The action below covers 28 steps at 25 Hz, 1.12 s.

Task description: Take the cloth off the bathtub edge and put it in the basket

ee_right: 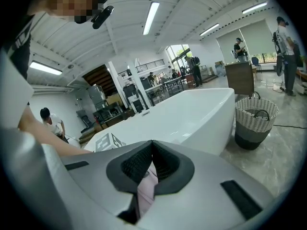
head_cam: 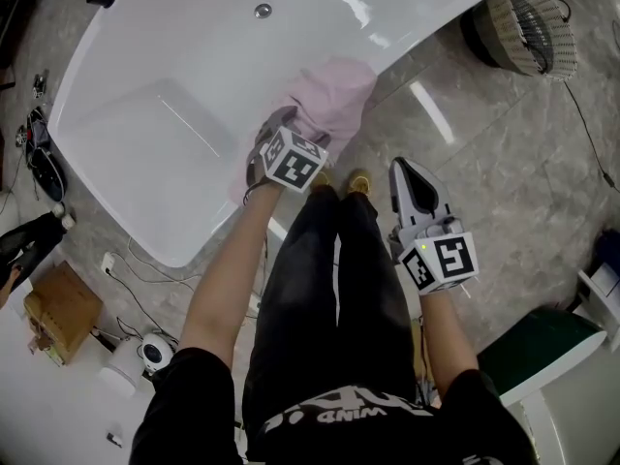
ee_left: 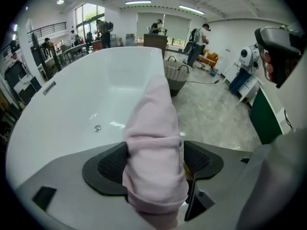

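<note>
The cloth (head_cam: 334, 100) is pale pink and soft, with a fine plain surface and rumpled folds. It lies over the near edge of the white bathtub (head_cam: 194, 56), part of it on the rim and part hanging down the outer wall towards the floor (head_cam: 484, 143).

The left gripper (head_cam: 281, 139) is at the lower end of the cloth, on the tub's edge. Its jaws are closed onto a thick rolled bunch of the fabric, which fills the whole gap between the two black pads (ee_left: 110, 164) and spills out in front of them.

The right gripper (head_cam: 405, 174) is held well apart from the tub, over the floor beside the person's right leg. Its jaws are pressed together at the tips and grip nothing.

The head view alone shows the cloth's whole outline, and the basket (head_cam: 528, 27) standing on the floor near the far right end of the tub. The left gripper view shows the cloth running as a ridge along the rim towards the basket, and the grip itself, which the head view hides under the marker cube. The right gripper view shows only a sliver of pink below its shut jaws. It also shows the basket's woven wall, pale above and dark below, with two loop handles.
</note>
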Each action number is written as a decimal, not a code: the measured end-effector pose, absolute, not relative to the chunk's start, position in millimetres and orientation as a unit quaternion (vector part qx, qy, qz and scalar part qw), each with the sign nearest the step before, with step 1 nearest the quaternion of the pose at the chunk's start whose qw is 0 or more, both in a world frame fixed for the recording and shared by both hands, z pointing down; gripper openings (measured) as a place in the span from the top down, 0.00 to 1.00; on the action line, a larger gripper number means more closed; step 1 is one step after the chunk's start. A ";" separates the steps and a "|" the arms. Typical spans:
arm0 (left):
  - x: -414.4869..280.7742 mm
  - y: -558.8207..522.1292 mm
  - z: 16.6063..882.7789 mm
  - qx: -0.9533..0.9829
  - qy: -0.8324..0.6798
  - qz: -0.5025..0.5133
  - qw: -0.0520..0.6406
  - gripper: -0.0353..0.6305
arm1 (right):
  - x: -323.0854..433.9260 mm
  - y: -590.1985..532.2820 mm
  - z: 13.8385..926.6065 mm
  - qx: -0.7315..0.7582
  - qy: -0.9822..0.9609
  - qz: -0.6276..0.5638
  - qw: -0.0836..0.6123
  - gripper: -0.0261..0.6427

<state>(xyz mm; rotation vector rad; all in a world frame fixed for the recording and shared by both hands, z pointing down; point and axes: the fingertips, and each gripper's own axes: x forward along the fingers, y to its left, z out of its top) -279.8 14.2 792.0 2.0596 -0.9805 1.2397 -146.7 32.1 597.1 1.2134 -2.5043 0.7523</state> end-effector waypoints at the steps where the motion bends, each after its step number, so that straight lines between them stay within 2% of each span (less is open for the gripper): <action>1: -279.0 14.5 794.5 0.763 -0.363 0.462 0.270 0.40 | -145.9 32.3 597.6 0.418 -0.861 0.260 0.129 0.94; 15: -282.8 7.4 806.8 0.747 -0.389 0.473 0.259 0.40 | -135.8 40.7 606.4 0.417 -0.857 0.271 0.139 0.94; 17: -285.1 6.2 807.1 0.742 -0.394 0.476 0.260 0.48 | -132.9 40.8 607.1 0.418 -0.855 0.272 0.140 0.94; 28: -283.5 14.3 785.3 0.742 -0.373 0.492 0.262 0.59 | -122.2 42.5 610.0 0.424 -0.849 0.281 0.141 0.94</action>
